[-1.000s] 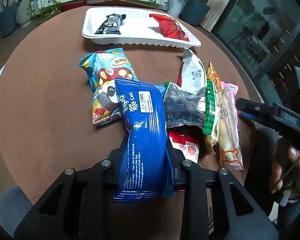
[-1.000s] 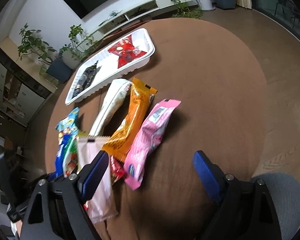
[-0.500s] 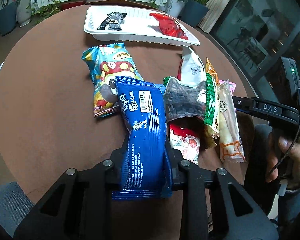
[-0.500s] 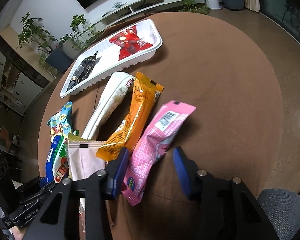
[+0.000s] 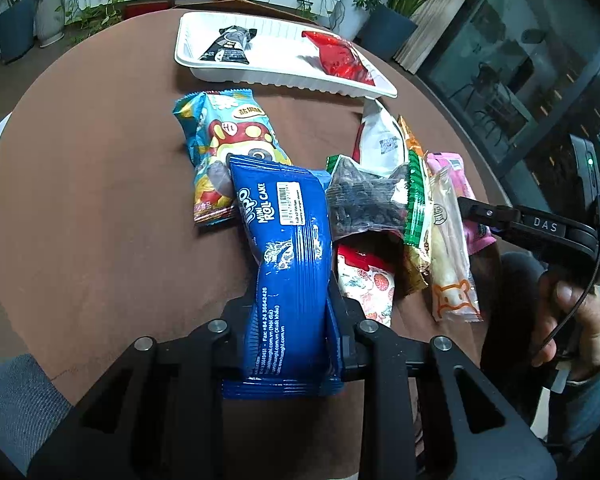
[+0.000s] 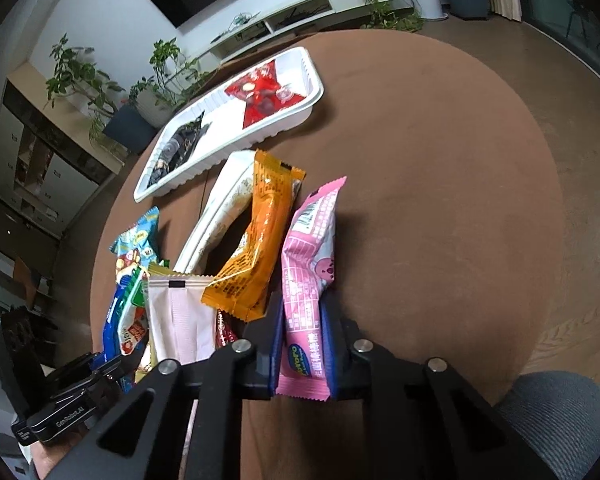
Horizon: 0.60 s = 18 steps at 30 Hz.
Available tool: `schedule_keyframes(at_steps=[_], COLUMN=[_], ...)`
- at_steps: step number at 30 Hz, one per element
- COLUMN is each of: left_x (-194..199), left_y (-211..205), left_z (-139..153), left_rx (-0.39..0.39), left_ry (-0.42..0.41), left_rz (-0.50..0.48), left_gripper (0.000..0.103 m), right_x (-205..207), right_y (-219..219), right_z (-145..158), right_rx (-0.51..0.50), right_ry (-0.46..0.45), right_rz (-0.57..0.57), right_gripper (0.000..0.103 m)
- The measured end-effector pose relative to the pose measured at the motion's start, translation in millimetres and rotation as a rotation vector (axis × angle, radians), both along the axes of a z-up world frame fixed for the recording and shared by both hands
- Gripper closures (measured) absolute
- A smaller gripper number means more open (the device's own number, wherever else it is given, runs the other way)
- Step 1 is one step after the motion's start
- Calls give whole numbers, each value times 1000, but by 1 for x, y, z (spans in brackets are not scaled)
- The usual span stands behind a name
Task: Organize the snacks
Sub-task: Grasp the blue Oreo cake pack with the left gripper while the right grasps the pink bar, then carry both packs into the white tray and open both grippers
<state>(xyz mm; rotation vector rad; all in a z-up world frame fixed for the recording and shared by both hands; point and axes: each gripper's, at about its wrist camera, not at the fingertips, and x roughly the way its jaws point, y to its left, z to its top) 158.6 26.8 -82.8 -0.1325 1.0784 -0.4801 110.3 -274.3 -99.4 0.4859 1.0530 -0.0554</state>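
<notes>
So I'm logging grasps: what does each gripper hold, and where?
Left gripper clamps the blue roll cake pack near its lower end; right gripper, jaws just closed, pinches the pink packet near its bottom end.

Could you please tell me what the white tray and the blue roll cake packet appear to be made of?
The white tray looks like thin moulded plastic or foam: matte white with ribbed walls. The blue roll cake packet, held in the left gripper, looks like glossy plastic film: it creases, shines and has crimped end seals.
</notes>
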Motion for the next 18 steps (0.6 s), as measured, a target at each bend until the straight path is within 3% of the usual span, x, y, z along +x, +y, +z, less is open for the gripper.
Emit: schedule_keyframes(at_steps=[10,18], left_x=[3,54], left_y=[30,67], left_z=[28,68], left_rx=[-98,-125], left_ry=[-24,-105], left_rz=[54,129], left_gripper=[78,78], right_x=[-15,-3], right_y=[-33,-87], right_z=[25,69], right_rx=[32,-28], right_ry=[-80,-178], right_rz=[-80,-182], right_gripper=[85,85])
